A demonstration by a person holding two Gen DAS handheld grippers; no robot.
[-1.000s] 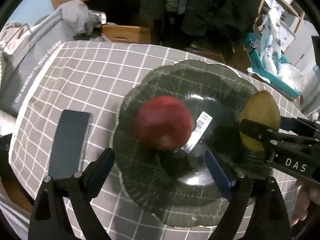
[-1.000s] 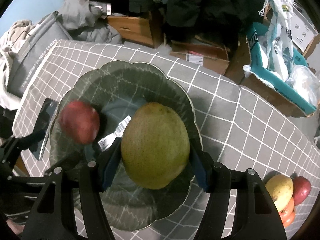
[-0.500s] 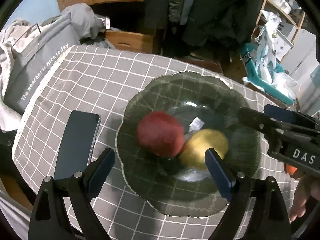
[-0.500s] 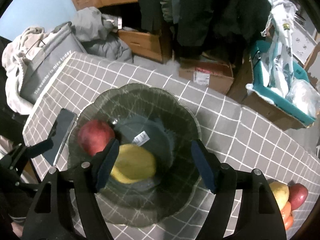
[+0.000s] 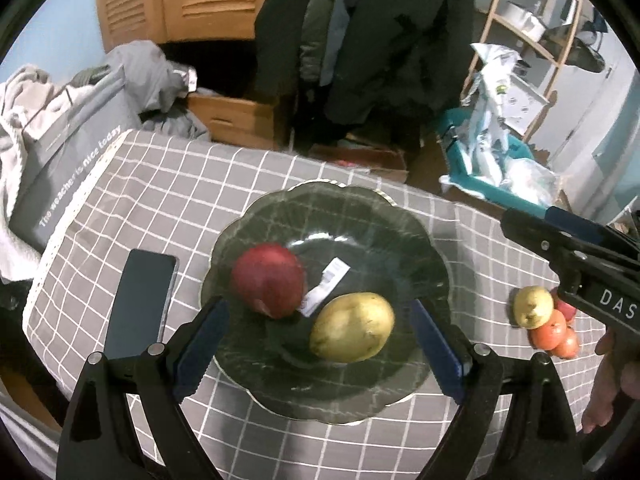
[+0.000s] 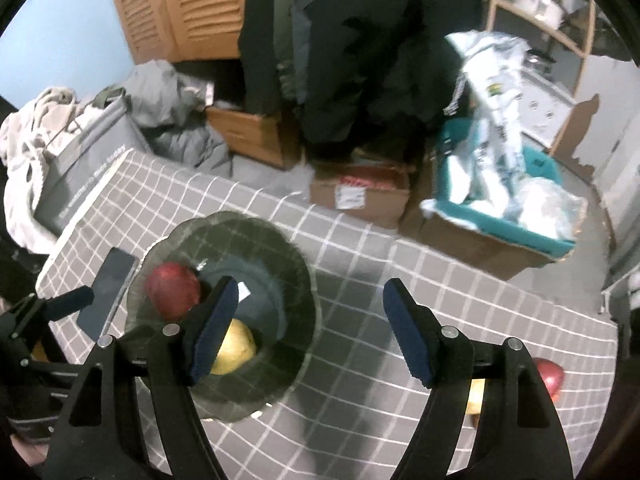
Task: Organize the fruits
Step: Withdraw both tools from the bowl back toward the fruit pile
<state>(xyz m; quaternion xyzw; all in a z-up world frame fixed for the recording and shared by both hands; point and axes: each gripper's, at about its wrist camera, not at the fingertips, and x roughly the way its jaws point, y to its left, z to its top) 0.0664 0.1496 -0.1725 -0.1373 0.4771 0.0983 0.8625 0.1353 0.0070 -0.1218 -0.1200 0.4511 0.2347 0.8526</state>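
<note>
Two fruits already lie in the dark green scalloped glass plate (image 5: 420,236) at the centre of the left wrist view: a red apple (image 5: 268,280) toward its left and a yellow-green mango (image 5: 352,332) lower right, close together, a white label between them. A cluster of yellow, red and orange fruits (image 5: 546,320) waits on the grey checked counter (image 5: 160,184) at the right edge (about four, hard to count). The left gripper (image 5: 320,344) hangs spread and empty over the plate; the right gripper (image 6: 310,320) is likewise agape, holding nothing.
</note>
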